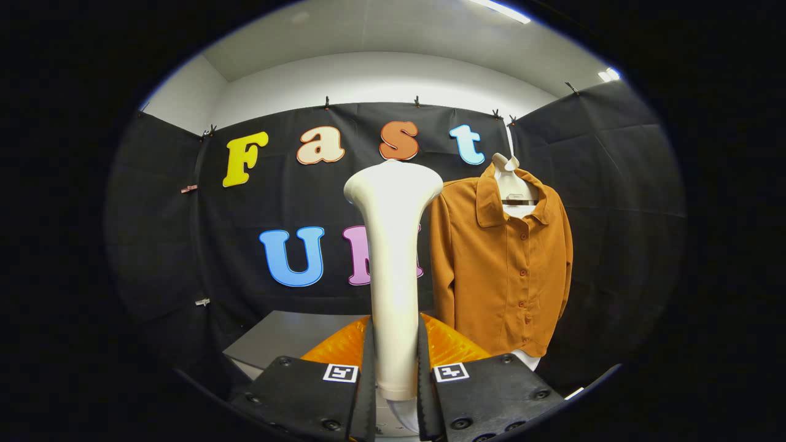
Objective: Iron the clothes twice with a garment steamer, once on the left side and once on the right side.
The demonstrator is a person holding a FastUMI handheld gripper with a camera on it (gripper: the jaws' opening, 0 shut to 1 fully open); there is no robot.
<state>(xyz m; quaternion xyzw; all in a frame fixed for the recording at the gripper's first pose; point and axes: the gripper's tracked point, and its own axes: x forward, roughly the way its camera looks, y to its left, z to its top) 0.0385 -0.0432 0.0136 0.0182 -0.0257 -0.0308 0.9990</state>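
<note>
- Booth wall (153,245): black cloth, clipped along its top edge, standing well beyond the claw on the far side and wrapping round to both sides. Pale upper wall and ceiling above it, with a strip light overhead.
- Shirt (500,270): rust-orange, long-sleeved, buttoned down the front, collar open. It hangs on a white hanger (513,184) against the cloth wall, beyond the claw and off to the right of the fingers. The hem ends above the right finger; a strip of white shows just under the hem. The shirt's left edge sits just beside the steamer's head as seen from here; whether they touch cannot be told.
- Garment steamer (393,258): white, upright, a slim handle widening to a broad rounded head at the top. It rises from between the fingers and stands straight ahead of them. No brand or writing can be read on it.
- Grey tabletop (282,334): ahead of the left finger and lower left of the steamer, corner edge facing the claw, surface bare where seen.
- Orange translucent part (451,347): ribbed, behind the steamer's handle, just past the fingertips on both sides.
- Claw (395,374): narrow, both fingers pressed on the steamer's handle. Each finger carries a small square black-and-white marker; no legible text.
- Open room: unobstructed space lies left of the steamer, between it and the cloth wall.
</note>
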